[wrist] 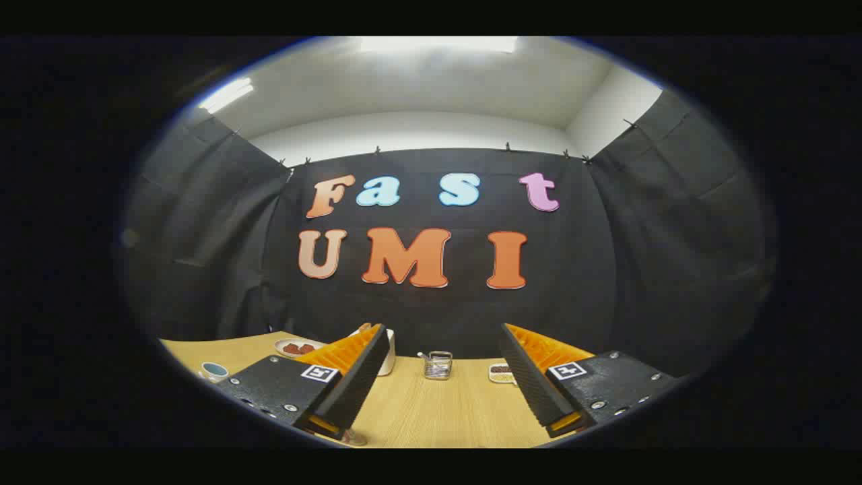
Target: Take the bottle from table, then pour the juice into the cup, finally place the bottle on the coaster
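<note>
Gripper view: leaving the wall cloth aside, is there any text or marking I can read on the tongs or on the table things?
Tongs, open, nothing between them: one square black-and-white marker on each side, a pattern, no words.
White cup, glass holder, snack plate on the wooden table: no text to make out; too small to tell.

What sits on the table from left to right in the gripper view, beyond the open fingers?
Small cup → plate with red food → white cup behind the left finger → wire holder ahead of the open gripper → small dish by the right finger.
</note>
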The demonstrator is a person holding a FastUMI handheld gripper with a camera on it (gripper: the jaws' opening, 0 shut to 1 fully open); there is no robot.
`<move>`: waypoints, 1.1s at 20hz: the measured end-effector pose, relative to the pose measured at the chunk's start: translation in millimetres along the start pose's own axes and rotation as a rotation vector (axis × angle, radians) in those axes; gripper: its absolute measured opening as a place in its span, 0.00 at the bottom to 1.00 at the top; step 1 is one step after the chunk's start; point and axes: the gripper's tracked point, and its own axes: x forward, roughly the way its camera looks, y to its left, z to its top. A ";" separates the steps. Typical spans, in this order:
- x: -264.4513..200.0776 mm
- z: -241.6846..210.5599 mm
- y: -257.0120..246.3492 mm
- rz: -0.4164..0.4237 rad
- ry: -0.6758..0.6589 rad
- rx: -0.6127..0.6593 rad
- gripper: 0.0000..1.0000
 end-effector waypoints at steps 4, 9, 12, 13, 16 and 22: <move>-7.3 11.1 14.2 0.028 -0.027 0.023 0.97; -8.8 12.6 28.9 0.054 -0.030 0.027 0.97; -7.5 11.6 31.9 0.059 -0.027 0.032 0.97; -7.4 11.3 30.8 0.057 -0.025 0.032 0.98; -5.0 11.1 34.2 0.057 -0.025 0.036 0.97; -11.7 -1.9 45.8 0.089 -0.015 0.049 0.97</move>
